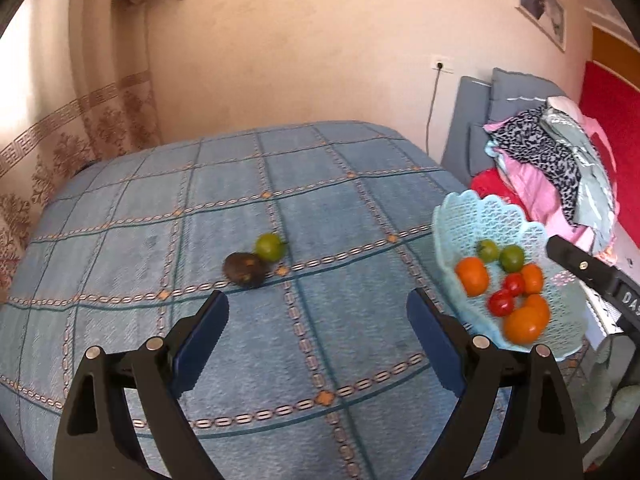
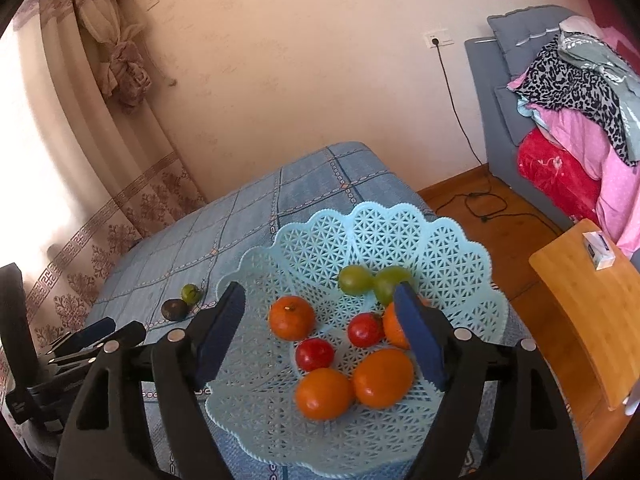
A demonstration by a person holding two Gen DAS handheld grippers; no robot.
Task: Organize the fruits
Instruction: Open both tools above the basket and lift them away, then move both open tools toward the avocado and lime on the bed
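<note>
**Two fruits left on the cloth, both grippers empty**

The left gripper point(image 1: 318, 312) hangs wide apart over the table point(image 1: 120, 240), nothing between its pads, aimed down at the two fruits not yet gathered: a dark fruit point(image 1: 245, 270) and a green fruit point(image 1: 271, 246) touching each other near the middle of the cloth. The basket point(image 1: 460, 220) sits at the table's right edge, holding oranges, small red fruits and green ones. The right gripper point(image 2: 320, 308) stands over the basket with its jaws parted and nothing gripped; the fruits seen between its pads lie in the basket below them.

The likely step is fetching one of the loose pair with the left gripper. Because they touch, closing on one could shove the other, and round fruit will probably roll on a flat cloth. A sound approach: take the dark fruit first, since it lies nearer, straddle it with the pads across its widest part and clear of the green fruit, then close gently. Set it down in a bare patch of the basket, not on top of the heap.

Hard to tell: what the dark fruit is, as the left view is blurred there. The right pad hides part of one orange point(image 2: 394, 326) and a green fruit in the right view. The basket's near rim is cut off behind the grippers in both views.
</note>
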